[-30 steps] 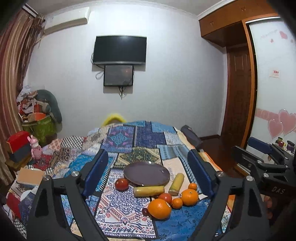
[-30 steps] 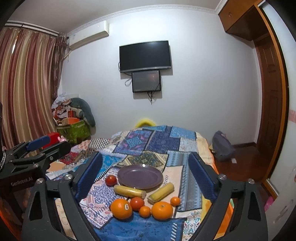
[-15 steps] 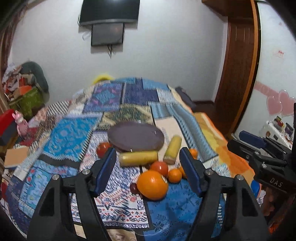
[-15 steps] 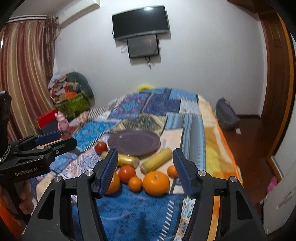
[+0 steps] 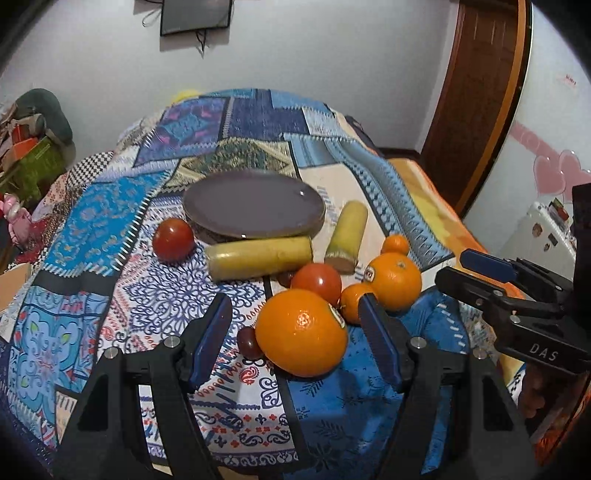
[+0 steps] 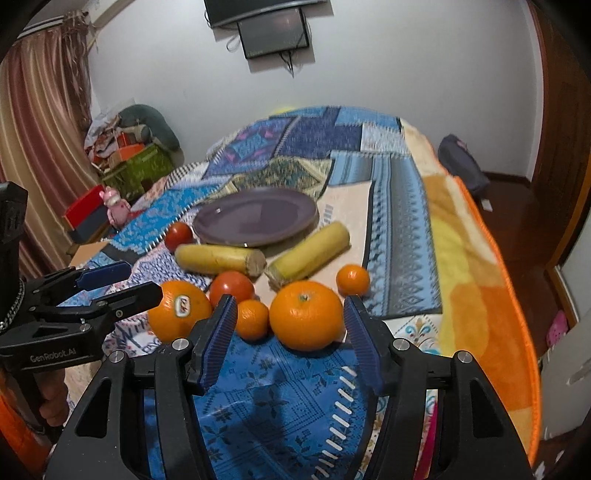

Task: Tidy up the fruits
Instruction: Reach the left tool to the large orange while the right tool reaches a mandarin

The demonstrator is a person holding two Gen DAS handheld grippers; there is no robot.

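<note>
Left claw spread wide, straddling stickered orange on bed quilt, likely for pickup. Right claw likewise apart around second orange. Purple plate bare behind, probable destination.

Oranges, tomatoes, sugarcane pieces clustered before empty purple plate

A pale wall carries a dark screen, striped curtains hang left, a wooden door stands right, and a patchwork bedspread covers the bed above dark floor.
</note>
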